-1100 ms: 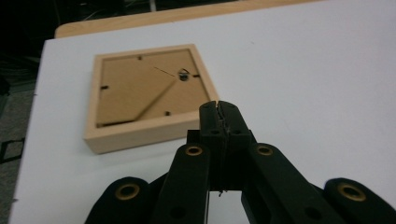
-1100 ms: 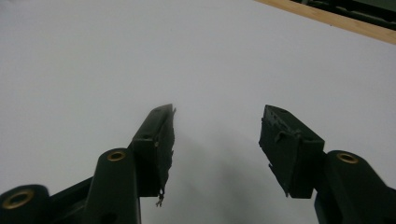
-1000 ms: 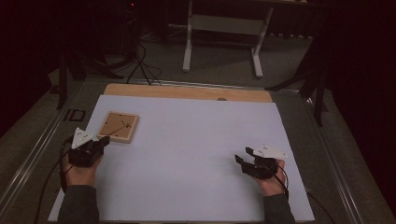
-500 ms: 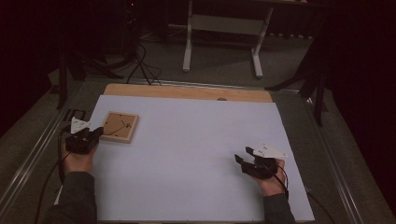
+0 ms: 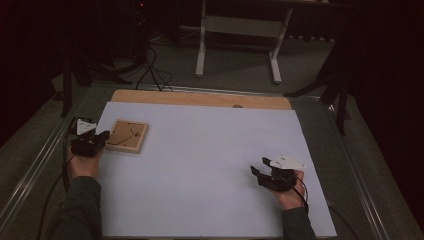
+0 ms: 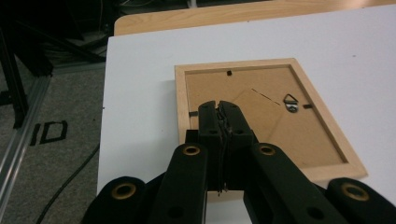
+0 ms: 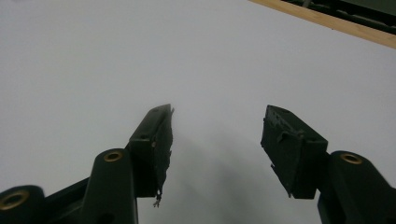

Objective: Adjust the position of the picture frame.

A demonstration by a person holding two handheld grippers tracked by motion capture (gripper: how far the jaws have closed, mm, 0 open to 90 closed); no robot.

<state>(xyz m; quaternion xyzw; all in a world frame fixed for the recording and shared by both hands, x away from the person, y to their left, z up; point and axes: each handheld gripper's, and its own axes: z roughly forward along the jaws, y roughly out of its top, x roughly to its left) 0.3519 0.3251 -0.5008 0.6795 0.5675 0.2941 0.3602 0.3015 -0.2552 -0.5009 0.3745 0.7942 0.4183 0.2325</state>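
A wooden picture frame [image 5: 127, 135] lies face down near the left edge of the white sheet, showing its brown backing and a small metal hanger [image 6: 290, 101]. My left gripper [image 5: 103, 136] is at the frame's left side. In the left gripper view its jaws are pressed together with nothing between them, and the left gripper [image 6: 218, 105] has its tips over the left rim and backing of the frame [image 6: 280, 135]. My right gripper [image 5: 257, 169] rests low over the bare sheet at the front right. In the right gripper view the right gripper [image 7: 217, 126] stands open with nothing between its jaws.
The white sheet [image 5: 210, 160] covers most of the table, and a bare wooden strip [image 5: 200, 98] shows along its far edge. Metal rails [image 5: 30, 170] run along both sides. Cables [image 5: 150, 70] and white table legs [image 5: 202, 45] stand on the floor beyond.
My left hand has moved away from the person and a little left, coming up beside the frame's left edge. The frame and my right hand have stayed in place.
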